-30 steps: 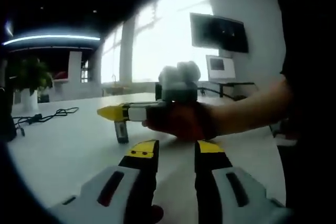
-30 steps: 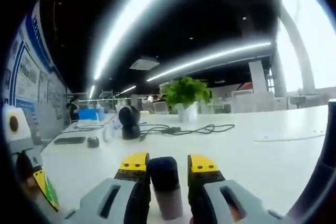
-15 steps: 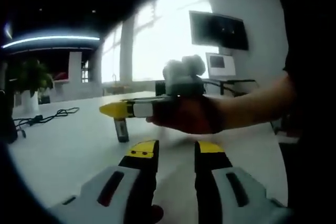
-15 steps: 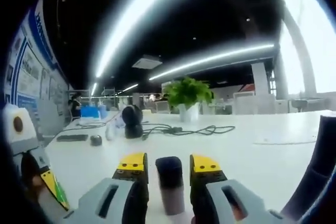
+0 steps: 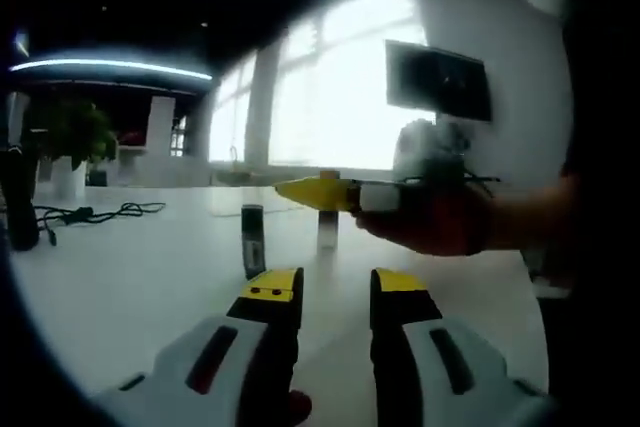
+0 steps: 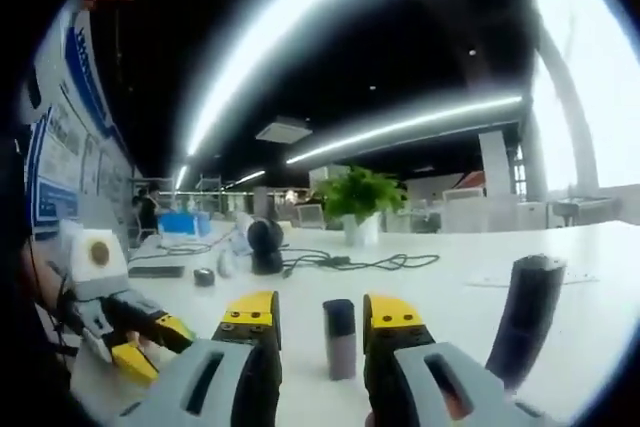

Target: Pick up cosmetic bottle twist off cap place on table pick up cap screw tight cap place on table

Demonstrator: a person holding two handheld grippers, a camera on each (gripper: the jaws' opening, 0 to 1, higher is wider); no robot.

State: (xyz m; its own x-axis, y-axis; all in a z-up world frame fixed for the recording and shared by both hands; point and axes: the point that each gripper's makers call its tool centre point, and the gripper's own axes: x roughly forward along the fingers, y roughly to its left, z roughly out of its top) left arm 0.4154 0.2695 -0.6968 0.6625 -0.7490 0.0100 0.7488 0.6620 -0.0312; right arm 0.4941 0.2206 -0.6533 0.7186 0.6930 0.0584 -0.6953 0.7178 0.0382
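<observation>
The bottle [image 6: 339,338] stands free on the table [image 6: 560,267] beyond the spread, empty right gripper [image 6: 320,322] (left gripper [image 5: 335,287] also spread, empty); 1 careless nudge could topple it.

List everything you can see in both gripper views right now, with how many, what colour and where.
cosmetic bottle: one, dark cap, greyish body, upright on the table beyond the right gripper's jaws
table: one, white
dark cylinder: one, near right edge of right gripper view
plant: one, green, white pot, far table side
cable: black, before the plant
wall screen: one, dark
left gripper: yellow-tipped, open
right gripper: yellow-tipped, open
hand: one, holding the right gripper
</observation>
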